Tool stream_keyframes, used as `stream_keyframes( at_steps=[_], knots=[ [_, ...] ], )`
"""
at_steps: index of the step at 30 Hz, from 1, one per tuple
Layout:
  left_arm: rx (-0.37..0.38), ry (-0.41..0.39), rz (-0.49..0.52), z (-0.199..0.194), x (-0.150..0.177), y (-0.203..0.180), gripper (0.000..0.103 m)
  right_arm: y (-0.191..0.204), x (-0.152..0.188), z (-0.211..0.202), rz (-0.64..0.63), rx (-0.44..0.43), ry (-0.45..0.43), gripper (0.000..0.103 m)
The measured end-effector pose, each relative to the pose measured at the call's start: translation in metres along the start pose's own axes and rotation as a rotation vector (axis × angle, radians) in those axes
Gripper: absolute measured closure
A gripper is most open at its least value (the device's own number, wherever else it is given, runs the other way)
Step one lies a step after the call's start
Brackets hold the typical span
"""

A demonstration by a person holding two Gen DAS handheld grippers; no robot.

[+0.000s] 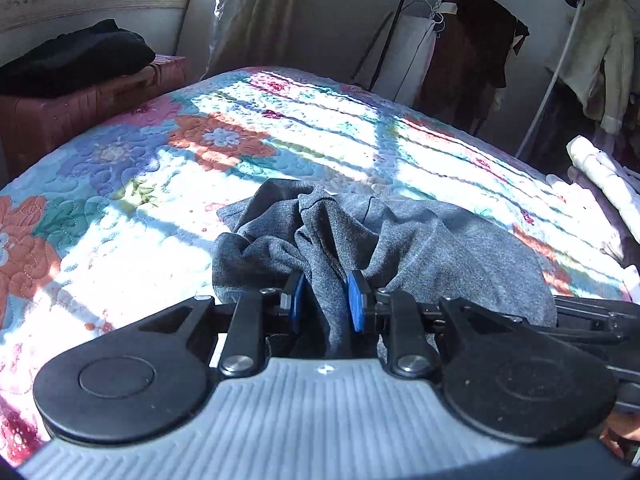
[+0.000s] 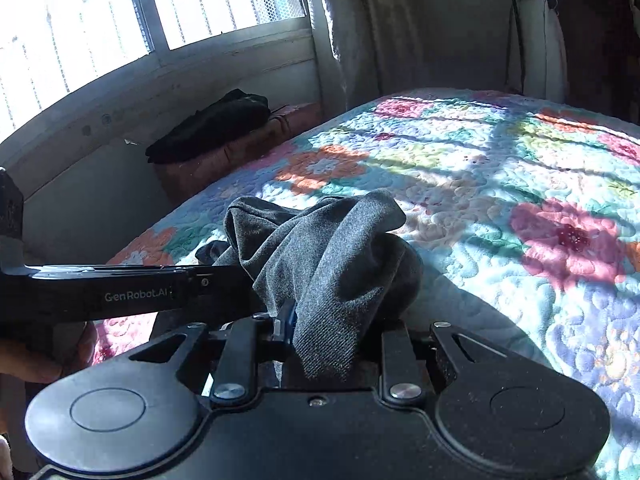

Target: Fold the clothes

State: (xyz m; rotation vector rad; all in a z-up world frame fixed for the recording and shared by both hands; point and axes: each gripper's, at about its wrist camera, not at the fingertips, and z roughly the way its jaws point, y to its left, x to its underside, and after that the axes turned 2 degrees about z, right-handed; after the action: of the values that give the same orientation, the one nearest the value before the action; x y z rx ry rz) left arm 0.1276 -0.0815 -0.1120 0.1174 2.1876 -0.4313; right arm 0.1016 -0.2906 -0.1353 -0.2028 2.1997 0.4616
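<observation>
Left tool point(image 1: 326, 300) clamped on a bunched fold of the grey garment point(image 1: 420, 248), blue pads point(image 1: 357, 300) pressed into the cloth from both sides at the lower middle of the left view; rest of the garment heaped just beyond, lying on the flowered quilt point(image 1: 120, 200) of the bed. Right tool point(image 2: 332, 332) likewise closed on the same grey garment point(image 2: 320, 248), cloth draped over the fingers in the middle of the right view so that only one blue pad point(image 2: 290, 316) shows, with the other tool's black body point(image 2: 120, 288) crossing at the left edge. Both grips close together, cloth still crumpled, nothing folded yet by the look of it. Best now to draw the two grips apart sideways until the held edge runs taut, then lift enough to let the bulk hang free and shake out. Worth holding firm throughout, since a bunched hold may slip. Worth laying it flat on the sunlit quilt before any fold, well apart from the pale clothes point(image 1: 600, 176) at the right edge of the left view.
</observation>
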Motion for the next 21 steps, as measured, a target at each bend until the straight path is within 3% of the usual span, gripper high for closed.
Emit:
stream_keyframes(
  at_steps=[3,4,7,11,15,17,19,21],
  knots=[
    [0.064,-0.028,0.001,0.006,-0.008,-0.027,0.082,-0.016,-0.002,-0.020,-0.024,0.056,-0.052,0.076],
    [0.100,-0.022,-0.003,0.011,-0.010,-0.037,0.087,-0.021,-0.002,-0.026,-0.033,0.078,-0.067,0.076],
    [0.177,0.015,-0.017,0.026,-0.009,-0.065,0.087,-0.040,-0.002,-0.037,-0.022,0.126,-0.081,0.077],
    [0.136,0.077,0.048,0.047,0.012,-0.086,0.087,-0.065,0.002,-0.046,-0.024,0.254,-0.088,0.080],
    [0.143,0.097,0.033,0.045,0.033,-0.075,0.086,-0.088,0.012,-0.056,-0.021,0.339,-0.057,0.084],
    [0.128,0.101,0.035,0.042,0.041,-0.068,0.076,-0.099,0.017,-0.059,-0.001,0.360,-0.034,0.083],
    [0.116,0.115,0.038,0.040,0.049,-0.062,0.058,-0.110,0.022,-0.060,0.022,0.392,-0.016,0.079],
    [0.130,0.121,0.034,0.038,0.054,-0.057,0.055,-0.119,0.027,-0.061,0.046,0.451,-0.004,0.068]
  ],
)
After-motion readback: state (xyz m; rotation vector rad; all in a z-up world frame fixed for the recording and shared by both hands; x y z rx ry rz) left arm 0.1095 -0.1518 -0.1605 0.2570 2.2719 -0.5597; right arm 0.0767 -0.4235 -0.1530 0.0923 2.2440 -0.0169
